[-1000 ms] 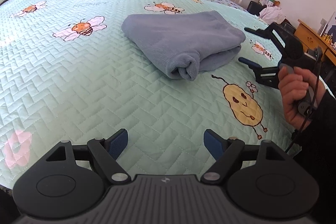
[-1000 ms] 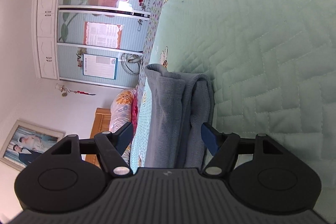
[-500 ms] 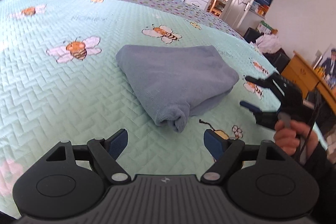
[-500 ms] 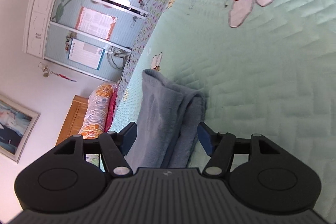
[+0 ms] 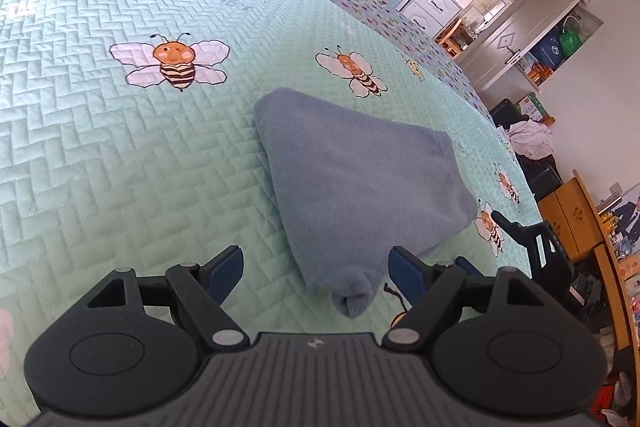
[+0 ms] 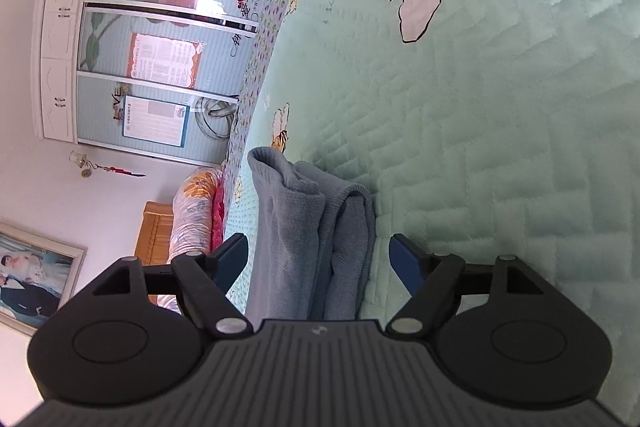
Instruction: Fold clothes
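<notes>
The bed [image 5: 120, 167] wears a quilted mint cover printed with bees. A folded grey-blue cloth [image 5: 360, 183] lies flat on it near its right edge, one rolled corner toward the near edge.

right tongs [image 5: 500, 239] half hidden, wardrobe [image 6: 132, 39] cropped

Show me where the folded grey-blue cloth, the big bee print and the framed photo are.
folded grey-blue cloth [image 5: 360, 179]: left wrist view, middle of its top face.
big bee print [image 5: 176, 61]: left wrist view, its striped body.
framed photo [image 6: 28, 275]: right wrist view, picture area.
</notes>
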A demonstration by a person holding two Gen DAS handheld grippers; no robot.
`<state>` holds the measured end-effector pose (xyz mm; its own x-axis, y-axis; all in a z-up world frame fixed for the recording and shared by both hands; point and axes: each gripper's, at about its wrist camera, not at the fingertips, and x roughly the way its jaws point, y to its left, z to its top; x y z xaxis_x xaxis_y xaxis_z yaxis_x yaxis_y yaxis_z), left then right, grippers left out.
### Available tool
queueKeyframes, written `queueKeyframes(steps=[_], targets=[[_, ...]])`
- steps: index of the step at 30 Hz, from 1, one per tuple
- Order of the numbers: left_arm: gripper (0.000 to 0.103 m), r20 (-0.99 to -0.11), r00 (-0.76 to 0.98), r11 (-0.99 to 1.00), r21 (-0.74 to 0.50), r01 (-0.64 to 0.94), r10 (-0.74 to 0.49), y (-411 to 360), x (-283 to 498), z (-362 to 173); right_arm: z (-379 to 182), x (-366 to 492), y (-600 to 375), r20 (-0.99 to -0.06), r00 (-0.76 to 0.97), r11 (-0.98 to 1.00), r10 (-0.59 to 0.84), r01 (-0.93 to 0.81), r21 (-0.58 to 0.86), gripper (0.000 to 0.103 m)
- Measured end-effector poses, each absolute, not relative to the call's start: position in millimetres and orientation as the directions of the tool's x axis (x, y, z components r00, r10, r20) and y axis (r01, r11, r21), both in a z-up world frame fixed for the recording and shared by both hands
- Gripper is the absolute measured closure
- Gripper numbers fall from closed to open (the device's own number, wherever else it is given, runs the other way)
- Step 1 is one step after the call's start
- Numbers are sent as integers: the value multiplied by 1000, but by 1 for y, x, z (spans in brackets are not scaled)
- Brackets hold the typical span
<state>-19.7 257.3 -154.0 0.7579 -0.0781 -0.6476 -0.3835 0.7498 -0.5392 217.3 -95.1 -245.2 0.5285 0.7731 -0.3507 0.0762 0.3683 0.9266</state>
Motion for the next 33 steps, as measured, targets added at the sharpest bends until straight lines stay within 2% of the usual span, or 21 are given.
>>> queueKeyframes(steps=[7, 11, 13, 16, 20, 22, 23, 24, 25, 26, 29, 33], targets=[[20, -695, 708, 701, -567, -433, -125, 279, 26, -177, -248, 244, -79, -379, 494, 391, 783, 84, 917, 24], [20, -700, 680, 609, -642, -466, -218, 304, 61, -200, -247, 258, -70, -399, 465, 419, 790, 65, 906, 24], [17, -675, 690, 556, -689, -465, -260, 314, 75, -209, -248, 265, -66, -406, 454, 430, 793, 55, 901, 24], [2, -629, 711, 470, -754, -459, -315, 330, 96, -221, -248, 273, -60, -411, 448, 443, 794, 38, 896, 24], [0, -611, 731, 465, -765, -446, -305, 331, 107, -223, -245, 277, -51, -424, 446, 474, 788, 0, 880, 24], [10, -638, 722, 551, -716, -429, -266, 320, 108, -216, -241, 275, -47, -438, 447, 499, 780, -22, 866, 26], [36, -661, 713, 603, -673, -428, -233, 315, 108, -211, -239, 274, -46, -451, 447, 518, 773, -33, 855, 36], [50, -676, 708, 639, -640, -426, -205, 312, 106, -208, -238, 272, -45, -465, 448, 536, 764, -41, 843, 45], [57, -665, 719, 641, -644, -417, -201, 313, 102, -205, -238, 269, -48, -466, 451, 539, 761, -40, 841, 48], [68, -644, 737, 630, -663, -403, -206, 316, 96, -203, -235, 264, -51, -461, 456, 535, 761, -40, 844, 52], [73, -621, 757, 668, -653, -356, -204, 313, 77, -184, -222, 245, -60, -442, 468, 528, 765, -64, 847, 55], [74, -610, 765, 743, -606, -284, -205, 301, 43, -152, -190, 200, -68, -419, 480, 540, 771, -143, 829, 57]])
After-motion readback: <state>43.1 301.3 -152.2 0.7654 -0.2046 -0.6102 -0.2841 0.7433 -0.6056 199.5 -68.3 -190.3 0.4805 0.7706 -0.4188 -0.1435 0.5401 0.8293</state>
